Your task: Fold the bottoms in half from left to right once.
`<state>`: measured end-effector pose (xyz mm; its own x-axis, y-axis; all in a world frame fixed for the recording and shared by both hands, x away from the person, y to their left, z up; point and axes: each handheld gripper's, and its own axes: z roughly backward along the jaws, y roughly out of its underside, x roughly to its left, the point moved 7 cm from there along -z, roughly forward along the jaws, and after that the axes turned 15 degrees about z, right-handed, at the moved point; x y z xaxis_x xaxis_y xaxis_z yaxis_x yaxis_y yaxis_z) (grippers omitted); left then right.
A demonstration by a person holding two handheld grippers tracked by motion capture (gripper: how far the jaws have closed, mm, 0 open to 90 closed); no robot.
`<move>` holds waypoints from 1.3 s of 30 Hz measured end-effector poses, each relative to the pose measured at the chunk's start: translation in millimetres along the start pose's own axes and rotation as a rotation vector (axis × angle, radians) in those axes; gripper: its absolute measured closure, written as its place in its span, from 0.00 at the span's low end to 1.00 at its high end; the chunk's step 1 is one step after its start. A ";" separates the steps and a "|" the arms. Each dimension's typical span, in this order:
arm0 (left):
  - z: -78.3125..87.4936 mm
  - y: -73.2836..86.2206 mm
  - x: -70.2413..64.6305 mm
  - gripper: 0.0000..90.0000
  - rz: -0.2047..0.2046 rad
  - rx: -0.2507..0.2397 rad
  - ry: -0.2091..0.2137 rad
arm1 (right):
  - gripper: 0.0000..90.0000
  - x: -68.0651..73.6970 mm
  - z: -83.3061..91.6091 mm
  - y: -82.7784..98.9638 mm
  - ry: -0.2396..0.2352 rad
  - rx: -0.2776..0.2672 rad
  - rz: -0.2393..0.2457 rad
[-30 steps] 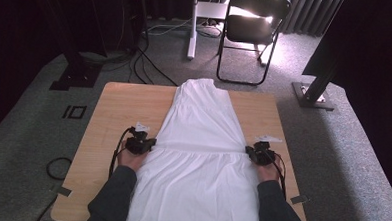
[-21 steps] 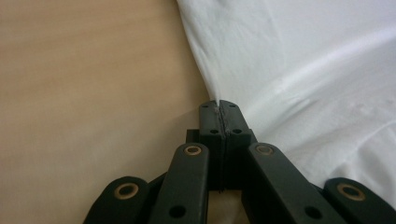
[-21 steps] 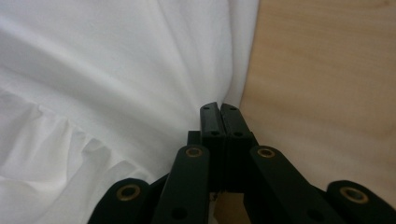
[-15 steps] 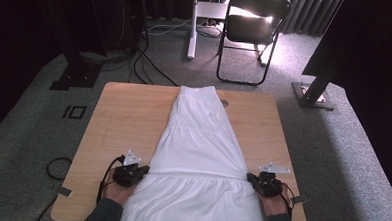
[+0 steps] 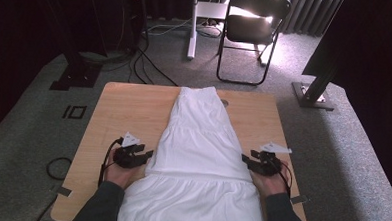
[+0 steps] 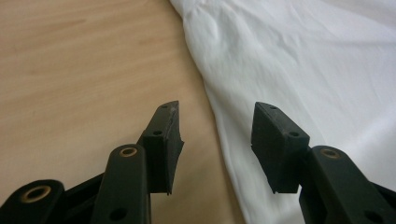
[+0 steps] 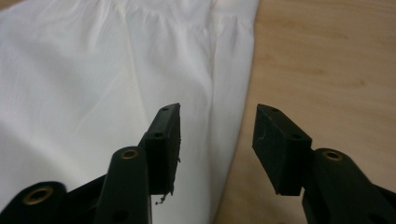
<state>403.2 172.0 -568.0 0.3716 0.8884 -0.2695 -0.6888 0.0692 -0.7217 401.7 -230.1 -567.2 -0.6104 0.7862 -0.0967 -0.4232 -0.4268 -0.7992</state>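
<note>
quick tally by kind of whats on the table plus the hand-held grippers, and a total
white garment: 1
hand-held gripper: 2, the left and the right, each with jaws open beside the garment's edge
wooden table itself: 1
Total: 4

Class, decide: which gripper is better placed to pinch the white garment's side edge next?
Neither clearly. The left gripper and right gripper both stand open, each straddling an edge of the white garment on the table. Both could pinch together.
</note>
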 end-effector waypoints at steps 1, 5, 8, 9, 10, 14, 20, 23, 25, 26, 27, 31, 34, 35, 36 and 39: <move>-6.7 -5.6 -2.8 0.57 -0.003 0.003 0.006 | 0.60 -3.7 -7.0 -5.2 -0.004 -0.003 -0.009; -24.3 -13.7 -10.8 0.56 -0.029 0.028 0.001 | 0.61 -10.4 -41.2 -24.2 -0.039 0.021 0.001; -36.2 -13.1 -17.0 0.56 -0.047 0.054 0.000 | 0.62 -7.4 -61.3 -33.1 -0.060 0.041 0.021; -39.8 -11.9 -18.5 0.55 -0.050 0.061 -0.003 | 0.62 -5.7 -67.5 -34.8 -0.060 0.050 0.035; -43.2 -10.4 -19.5 0.55 -0.053 0.067 -0.006 | 0.63 -3.8 -73.2 -35.7 -0.064 0.059 0.044; -52.9 -3.3 -21.0 0.55 -0.050 0.085 -0.002 | 0.73 1.6 -90.1 -35.9 -0.072 0.092 0.075; -55.0 3.5 -20.7 0.52 -0.049 0.076 0.003 | 1.00 -5.3 -84.7 -42.7 0.023 0.109 0.145; -53.9 5.4 -22.4 0.52 -0.071 0.082 -0.007 | 1.00 -27.7 -66.6 -54.5 0.153 0.037 0.093; -53.6 6.8 -23.9 0.52 -0.092 0.081 -0.020 | 1.00 -41.7 -61.6 -55.2 0.199 0.023 0.055; -53.5 7.7 -24.7 0.52 -0.102 0.079 -0.024 | 1.00 -46.1 -63.5 -52.0 0.202 0.040 0.045; -53.3 8.1 -24.9 0.52 -0.110 0.080 -0.028 | 1.00 -48.8 -67.7 -47.1 0.198 0.063 0.045; -51.3 6.4 -24.4 0.52 -0.112 0.124 -0.024 | 0.99 -43.7 -86.0 -28.2 0.135 0.105 0.047; -47.1 -7.5 -22.8 0.51 -0.120 0.099 -0.039 | 0.99 -39.7 -92.4 -20.5 0.116 0.126 0.044; -45.7 -15.3 -22.8 0.51 -0.113 0.080 -0.039 | 0.99 -39.5 -93.1 -20.0 0.118 0.123 0.045; -44.8 -23.4 -23.7 0.50 -0.107 0.063 -0.035 | 0.98 -39.5 -93.0 -20.0 0.117 0.125 0.040; -50.6 -46.2 -25.8 0.46 -0.109 0.032 -0.039 | 0.98 -39.1 -93.4 -20.7 0.116 0.135 0.042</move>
<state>456.9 123.0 -559.9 0.4215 0.8917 -0.1647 -0.6653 0.1807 -0.7243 496.9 -210.3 -602.2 -0.5513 0.8094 -0.2022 -0.4901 -0.5104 -0.7066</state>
